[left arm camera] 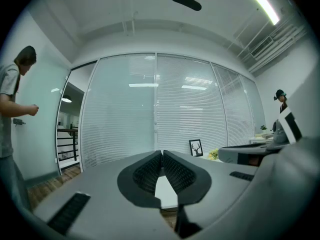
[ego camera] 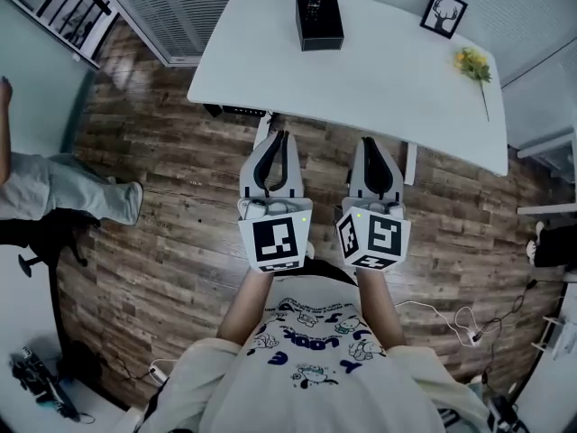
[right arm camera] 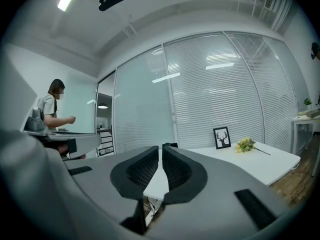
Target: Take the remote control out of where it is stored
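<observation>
A black box (ego camera: 319, 21) stands at the far side of the white table (ego camera: 379, 79). A small dark object lies on the box's top; I cannot tell whether it is the remote control. Both grippers hang in the air over the wooden floor, short of the table's near edge and well apart from the box. My left gripper (ego camera: 280, 136) is shut with nothing between its jaws, and its tips (left arm camera: 162, 153) touch. My right gripper (ego camera: 370, 142) is also shut and empty (right arm camera: 161, 147). A corner of the box (right arm camera: 173, 145) peeks out just behind its tips.
A framed deer picture (ego camera: 444, 13) and a yellow flower (ego camera: 473, 64) lie on the table's right part. A person (ego camera: 54, 188) stands at the left. Cables (ego camera: 451, 318) lie on the floor at the right. Glass walls with blinds (left arm camera: 165, 109) close the room behind the table.
</observation>
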The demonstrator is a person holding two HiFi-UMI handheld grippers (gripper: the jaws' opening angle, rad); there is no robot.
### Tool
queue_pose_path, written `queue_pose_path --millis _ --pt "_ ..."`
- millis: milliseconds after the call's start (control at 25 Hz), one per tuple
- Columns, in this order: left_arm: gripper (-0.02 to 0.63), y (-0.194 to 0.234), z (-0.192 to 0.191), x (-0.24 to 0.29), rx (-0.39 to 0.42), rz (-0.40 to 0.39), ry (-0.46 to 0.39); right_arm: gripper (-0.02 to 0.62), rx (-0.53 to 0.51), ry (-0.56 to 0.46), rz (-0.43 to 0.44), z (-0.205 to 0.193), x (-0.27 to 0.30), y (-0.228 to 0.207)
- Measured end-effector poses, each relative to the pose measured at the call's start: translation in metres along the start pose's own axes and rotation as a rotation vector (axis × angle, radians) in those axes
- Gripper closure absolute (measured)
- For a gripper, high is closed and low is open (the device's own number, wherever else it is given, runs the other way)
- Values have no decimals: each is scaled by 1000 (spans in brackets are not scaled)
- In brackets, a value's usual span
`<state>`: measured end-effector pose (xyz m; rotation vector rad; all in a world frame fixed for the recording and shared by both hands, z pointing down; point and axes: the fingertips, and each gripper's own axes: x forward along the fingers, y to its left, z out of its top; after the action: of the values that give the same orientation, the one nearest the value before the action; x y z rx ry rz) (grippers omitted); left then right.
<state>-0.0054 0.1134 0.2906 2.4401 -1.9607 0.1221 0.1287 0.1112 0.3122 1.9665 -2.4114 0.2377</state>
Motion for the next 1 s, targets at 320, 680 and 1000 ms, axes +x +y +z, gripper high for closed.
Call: queue_pose_path --millis 320,680,1000 --pt "580 24 -10 73 -3 -13 13 548 -2 5 -29 -2 69 -12" --pt "580 59 3 171 -14 -44 7 548 -5 2 -56 16 170 -18" --pt "580 93 4 249 -26 -62 17 548 -10 6 -73 27 251 -17"
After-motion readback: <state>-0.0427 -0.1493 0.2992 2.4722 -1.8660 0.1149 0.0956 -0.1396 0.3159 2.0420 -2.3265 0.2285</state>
